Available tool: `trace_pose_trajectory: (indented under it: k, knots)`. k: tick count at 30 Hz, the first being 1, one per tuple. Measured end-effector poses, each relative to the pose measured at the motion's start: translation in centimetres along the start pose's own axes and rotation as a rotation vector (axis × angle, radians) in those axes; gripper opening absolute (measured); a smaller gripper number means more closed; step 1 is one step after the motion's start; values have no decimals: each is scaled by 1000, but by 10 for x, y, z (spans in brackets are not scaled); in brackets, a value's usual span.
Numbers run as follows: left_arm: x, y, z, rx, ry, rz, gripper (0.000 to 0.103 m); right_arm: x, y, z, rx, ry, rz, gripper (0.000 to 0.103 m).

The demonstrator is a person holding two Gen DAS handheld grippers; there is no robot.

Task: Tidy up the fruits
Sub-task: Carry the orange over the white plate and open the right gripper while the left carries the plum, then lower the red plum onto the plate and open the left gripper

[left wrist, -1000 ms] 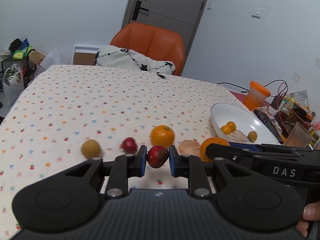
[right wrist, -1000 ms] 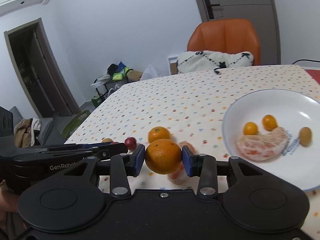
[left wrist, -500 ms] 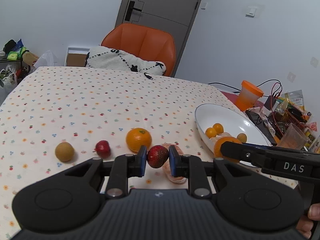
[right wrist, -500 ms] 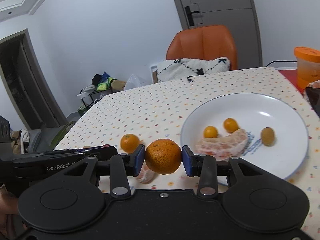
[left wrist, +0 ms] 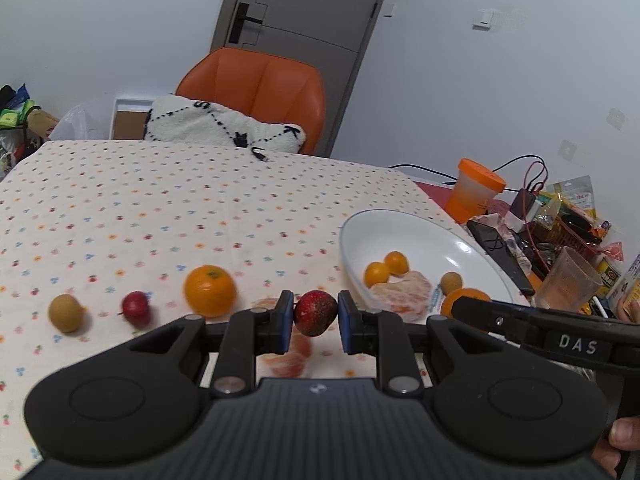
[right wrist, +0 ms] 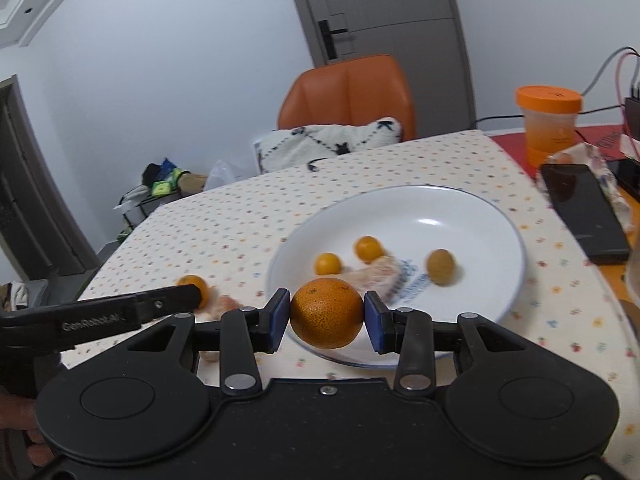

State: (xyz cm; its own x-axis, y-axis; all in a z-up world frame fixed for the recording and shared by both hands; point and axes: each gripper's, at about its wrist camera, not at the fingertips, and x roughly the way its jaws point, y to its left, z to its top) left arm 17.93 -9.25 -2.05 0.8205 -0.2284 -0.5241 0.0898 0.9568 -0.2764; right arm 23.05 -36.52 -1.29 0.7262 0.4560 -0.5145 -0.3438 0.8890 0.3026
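Fruits split between table and plate (right wrist: 508, 236): orange (right wrist: 326, 313) clamped across its middle in right gripper (right wrist: 326, 316) above near rim, strawberry (left wrist: 315, 312) pinched in left gripper (left wrist: 314, 320) over tablecloth (left wrist: 160, 208). Orange firm, round, likely to roll on release, so best lowered onto the flat centre. Strawberry soft, easily bruised, wanting only light pressure at its widest part

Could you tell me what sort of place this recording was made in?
Most likely a room in a home, used for dining. A table under a patterned tablecloth holds fruit and a white plate, an orange chair with a cushion stands behind it, and an interior door is shut.
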Motion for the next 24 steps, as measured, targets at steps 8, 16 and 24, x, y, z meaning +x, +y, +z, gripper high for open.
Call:
trace_pose_trajectory:
  k: [8,16,24]
  knots:
    - [10,-16,2,-8,2,-19,22,-10,-15,-1,18,-17,-34,44]
    - [20,-39,3,6,10,-56,22,-15,-20,-5,25,-11,-32,44]
    - [34,-57,2,4,27,-99,22,-23,-27,-6,30,-16,-50,45]
